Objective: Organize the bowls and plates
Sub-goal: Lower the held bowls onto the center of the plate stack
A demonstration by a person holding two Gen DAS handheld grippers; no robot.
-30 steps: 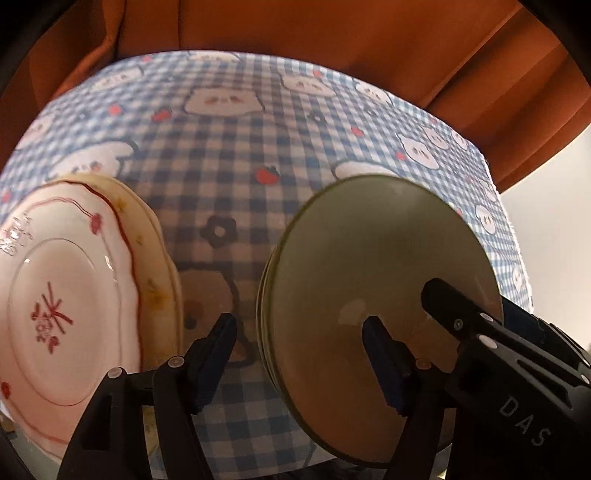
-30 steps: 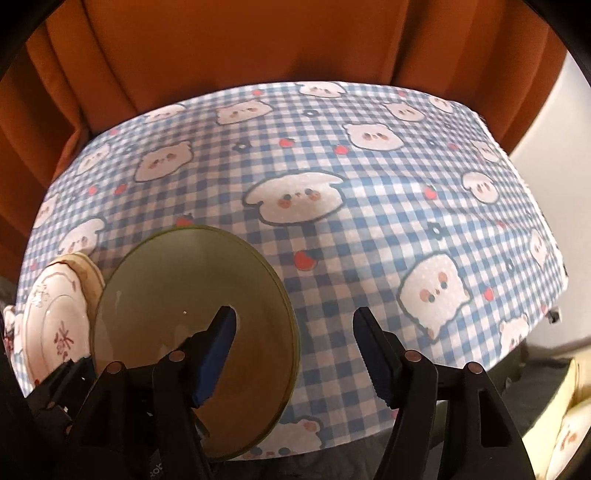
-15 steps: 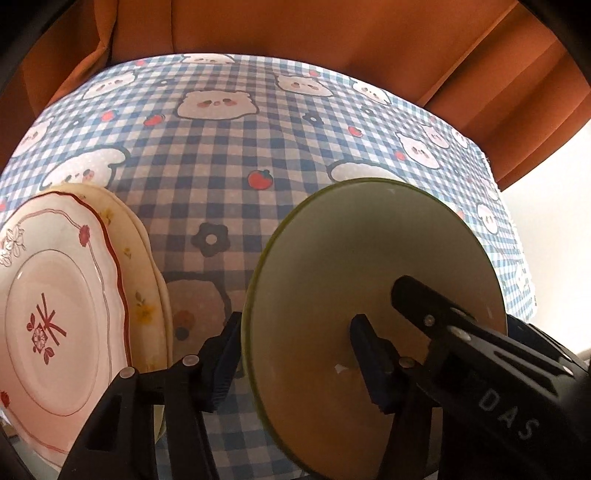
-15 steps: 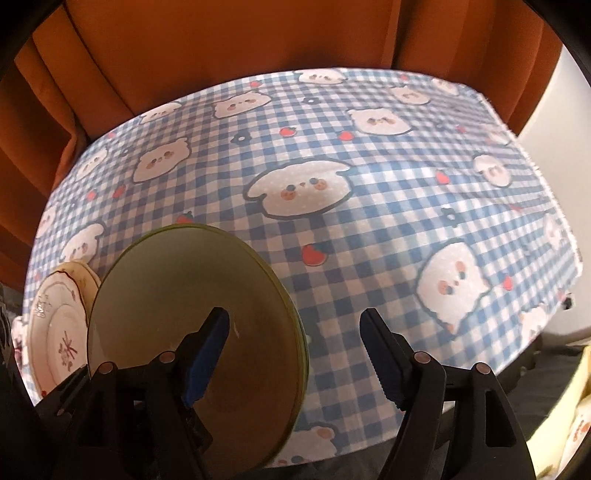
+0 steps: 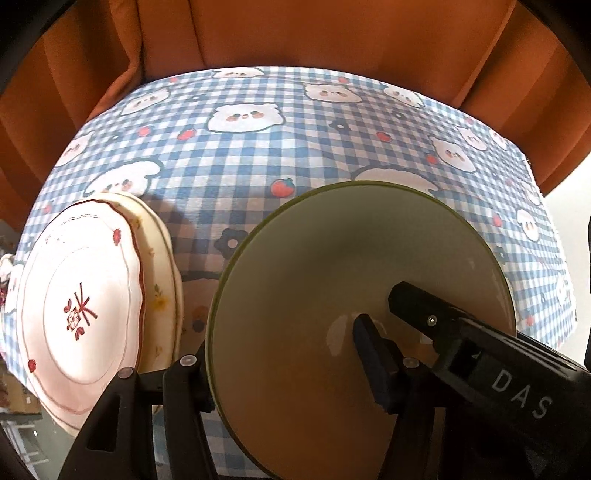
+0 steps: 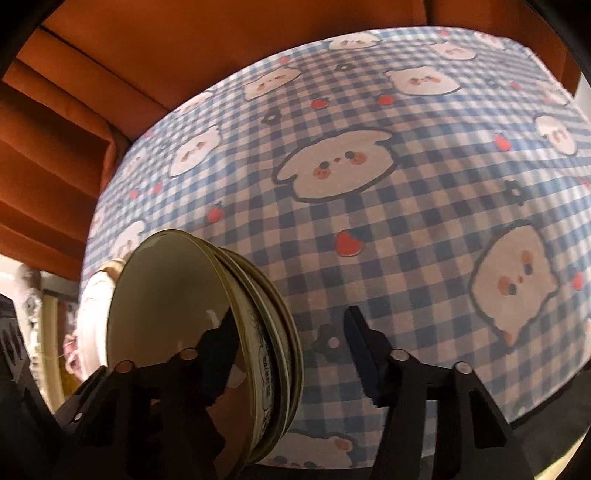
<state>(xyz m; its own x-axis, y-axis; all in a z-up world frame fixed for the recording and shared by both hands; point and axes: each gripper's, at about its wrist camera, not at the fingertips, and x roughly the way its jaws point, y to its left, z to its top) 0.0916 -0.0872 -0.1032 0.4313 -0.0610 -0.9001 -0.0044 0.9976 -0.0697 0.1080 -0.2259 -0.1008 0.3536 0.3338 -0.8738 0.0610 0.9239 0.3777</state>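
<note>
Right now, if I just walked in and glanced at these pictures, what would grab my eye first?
Probably the big green bowl, filling the near middle of the left view, with the left gripper straddling its rim. Next, the white plate with red markings, stacked on another at the left edge. Under everything spreads a blue checked tablecloth dotted with cartoon bears, orange curtains behind.
</note>
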